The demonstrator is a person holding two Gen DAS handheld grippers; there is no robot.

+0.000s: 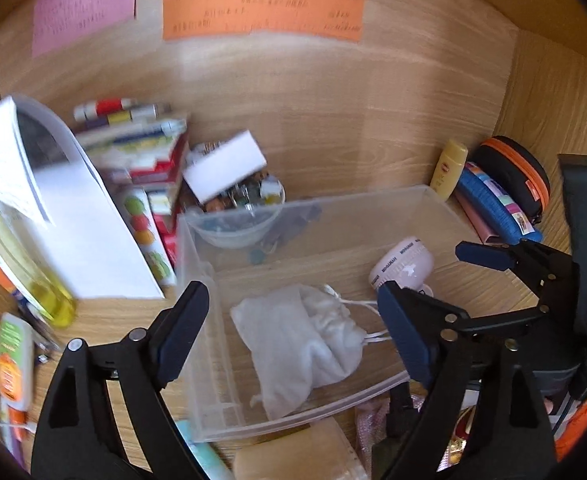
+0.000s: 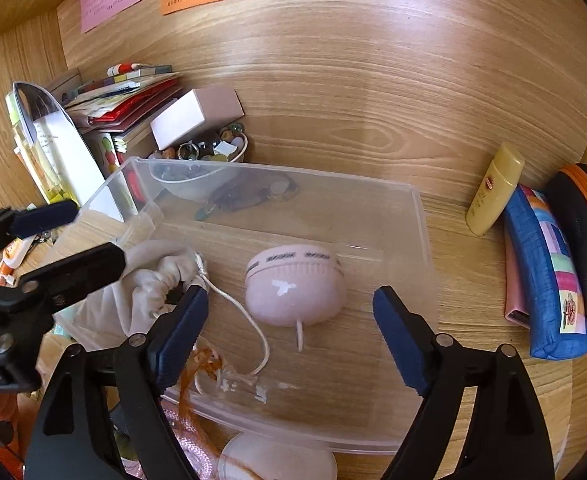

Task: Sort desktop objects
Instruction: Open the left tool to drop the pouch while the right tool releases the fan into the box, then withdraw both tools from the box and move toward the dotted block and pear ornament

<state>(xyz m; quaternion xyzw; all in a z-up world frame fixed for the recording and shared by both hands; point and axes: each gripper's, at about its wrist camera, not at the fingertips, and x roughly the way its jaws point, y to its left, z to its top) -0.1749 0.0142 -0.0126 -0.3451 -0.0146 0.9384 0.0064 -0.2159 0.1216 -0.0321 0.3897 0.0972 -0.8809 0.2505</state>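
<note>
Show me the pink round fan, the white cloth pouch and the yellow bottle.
pink round fan (image 2: 295,294), right wrist view, front face.
white cloth pouch (image 1: 299,344), left wrist view, middle.
yellow bottle (image 2: 493,190), right wrist view, body.

I am working at a cluttered wooden desk (image 2: 373,128) in a home study nook, closed in by wood panels. Handwritten pink (image 1: 83,4) and orange paper notes (image 1: 261,10) are stuck on the back panel. A stack of books and booklets (image 2: 125,100), a blue pencil case (image 2: 549,272) and a yellow lotion bottle (image 2: 493,188) sit around a clear plastic bin (image 2: 417,216).
</note>
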